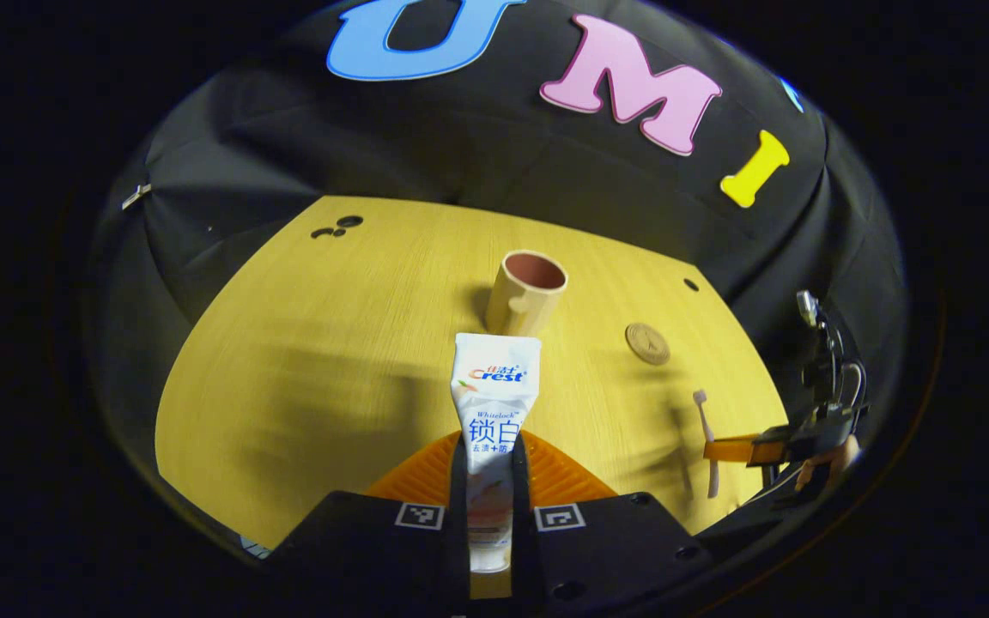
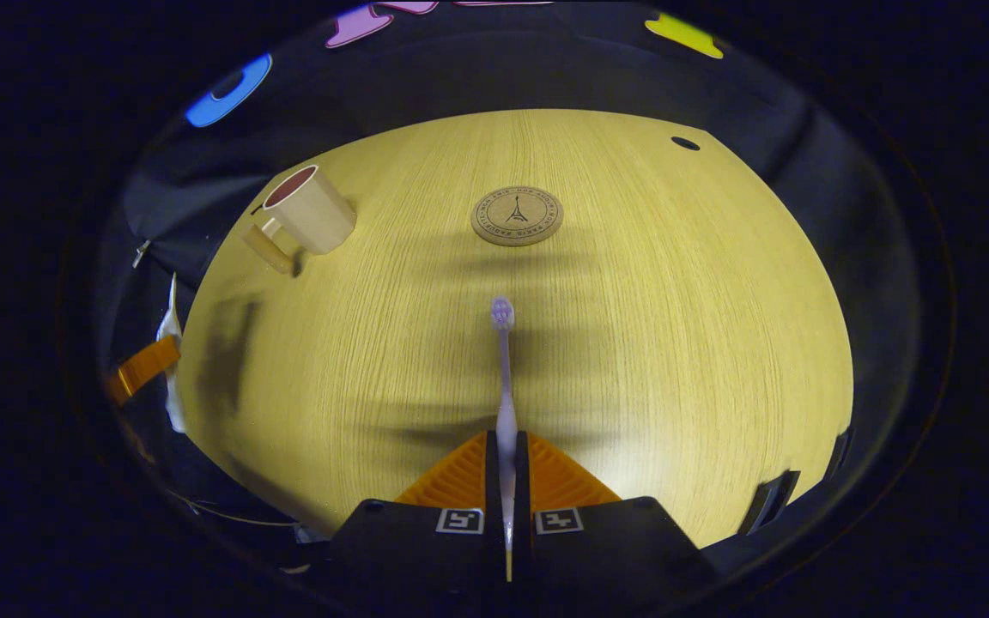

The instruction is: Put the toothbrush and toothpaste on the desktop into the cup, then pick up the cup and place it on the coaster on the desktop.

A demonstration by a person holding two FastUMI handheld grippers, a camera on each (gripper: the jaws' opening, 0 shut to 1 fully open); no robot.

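Note:
In the left gripper view my left gripper is shut on a white toothpaste tube, held above the wooden desktop. Beyond the tube stands a beige cup with a dark red inside, empty. A round coaster lies to its right. Farther right, the other gripper holds the toothbrush. In the right gripper view my right gripper is shut on the pale toothbrush, bristles pointing forward. The coaster lies ahead of it and the cup stands at the upper left.
The black cloth wall surrounds the desk on the far side. Small dark holes mark the desktop's far left corner, and another hole sits at the far right. The left gripper's finger and the tube's edge show at the left rim.

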